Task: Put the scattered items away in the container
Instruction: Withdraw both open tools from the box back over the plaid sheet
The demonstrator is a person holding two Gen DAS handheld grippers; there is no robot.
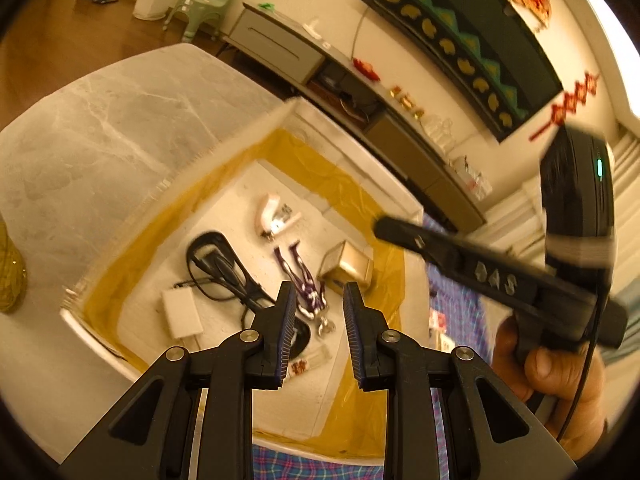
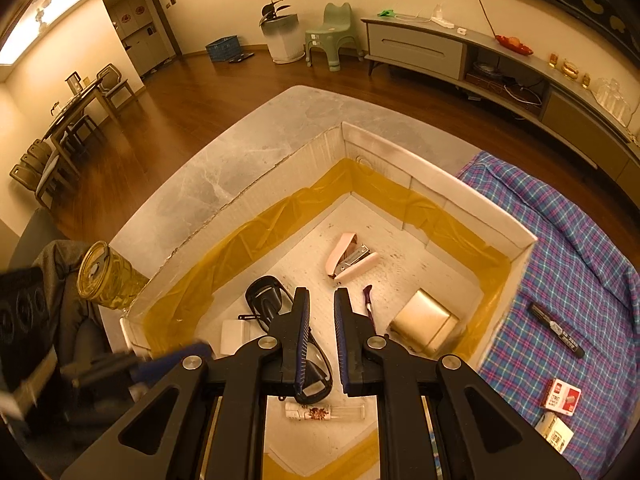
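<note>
A white box (image 2: 440,196) lined with yellow tape sits on the table and holds a pink stapler (image 2: 350,258), a black cable (image 2: 266,304), a white adapter (image 2: 234,336), a silver tin (image 2: 426,322), a purple lanyard (image 1: 306,284) and a clear tube (image 2: 324,412). On the plaid cloth (image 2: 568,264) beside the box lie a black marker (image 2: 556,330), a red-and-white small box (image 2: 562,396) and a pale small box (image 2: 556,434). My left gripper (image 1: 320,292) is open and empty above the box. My right gripper (image 2: 320,294) is open and empty above the box.
A yellow glass jar (image 2: 106,276) stands at the box's left corner on the grey marble table (image 2: 248,148). A TV cabinet (image 2: 500,64) runs along the far wall. The right hand-held gripper (image 1: 500,276) shows in the left wrist view, blurred.
</note>
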